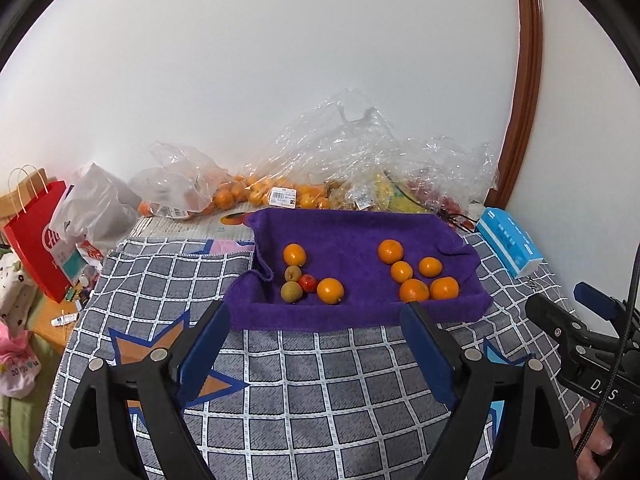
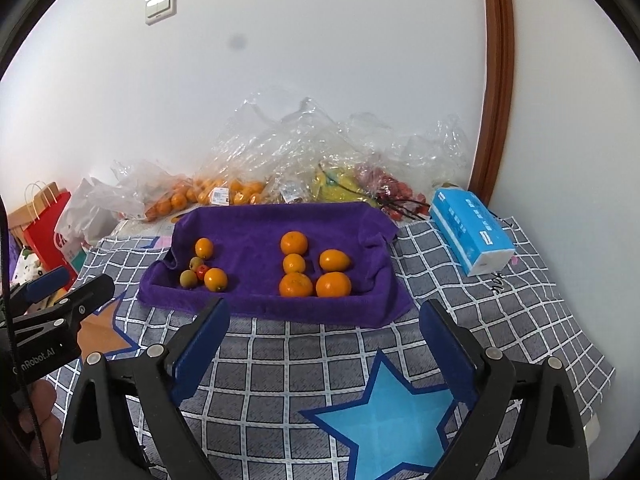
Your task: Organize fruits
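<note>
Both the left gripper (image 1: 316, 320) and the right gripper (image 2: 324, 316) hang with jaws spread wide and nothing between them, just short of the near edge of the purple towel-lined tray (image 1: 360, 316). Inside it, five oranges (image 1: 414, 270) cluster right, while two oranges, two green fruits (image 1: 291, 291) and a small red fruit (image 1: 307, 282) sit left, bare towel between the groups. Checked grey cloth (image 2: 320, 360) lies open beneath the grippers.

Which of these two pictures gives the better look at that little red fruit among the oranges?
The left wrist view. There the small red fruit sits larger and nearer the middle, clearly wedged between two greenish fruits and an orange on the purple towel. In the right wrist view it appears smaller, farther left, partly hidden by its neighbours.
</note>
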`<state>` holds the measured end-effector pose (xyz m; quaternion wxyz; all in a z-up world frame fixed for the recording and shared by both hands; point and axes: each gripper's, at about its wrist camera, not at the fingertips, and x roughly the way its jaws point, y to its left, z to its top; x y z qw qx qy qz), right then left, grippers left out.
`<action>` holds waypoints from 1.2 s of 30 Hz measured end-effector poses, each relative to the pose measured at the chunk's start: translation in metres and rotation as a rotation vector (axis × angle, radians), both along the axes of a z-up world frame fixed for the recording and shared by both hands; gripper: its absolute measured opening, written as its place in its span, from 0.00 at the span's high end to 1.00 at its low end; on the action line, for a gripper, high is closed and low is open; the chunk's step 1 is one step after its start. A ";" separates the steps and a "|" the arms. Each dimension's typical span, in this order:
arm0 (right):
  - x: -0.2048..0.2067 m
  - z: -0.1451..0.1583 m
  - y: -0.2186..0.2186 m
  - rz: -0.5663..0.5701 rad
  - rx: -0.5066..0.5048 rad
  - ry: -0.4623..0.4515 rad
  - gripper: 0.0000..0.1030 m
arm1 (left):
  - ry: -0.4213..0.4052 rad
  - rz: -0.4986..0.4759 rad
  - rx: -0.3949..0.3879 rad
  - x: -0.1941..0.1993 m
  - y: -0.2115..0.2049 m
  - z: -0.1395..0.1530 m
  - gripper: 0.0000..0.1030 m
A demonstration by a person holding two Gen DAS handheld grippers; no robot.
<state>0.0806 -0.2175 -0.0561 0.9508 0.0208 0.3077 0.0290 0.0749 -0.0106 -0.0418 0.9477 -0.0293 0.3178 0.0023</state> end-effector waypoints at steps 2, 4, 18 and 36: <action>-0.001 0.001 0.000 -0.002 0.000 -0.003 0.08 | -0.002 0.002 -0.002 -0.001 0.000 0.001 0.16; -0.003 0.002 0.000 -0.003 0.002 -0.004 0.08 | -0.005 0.006 -0.002 -0.002 0.001 0.001 0.16; -0.008 0.001 -0.001 -0.011 -0.003 0.000 0.08 | -0.011 0.019 0.008 -0.006 0.001 0.002 0.16; -0.008 0.000 0.000 -0.008 -0.011 0.007 0.08 | -0.002 0.023 0.003 -0.006 0.004 0.001 0.16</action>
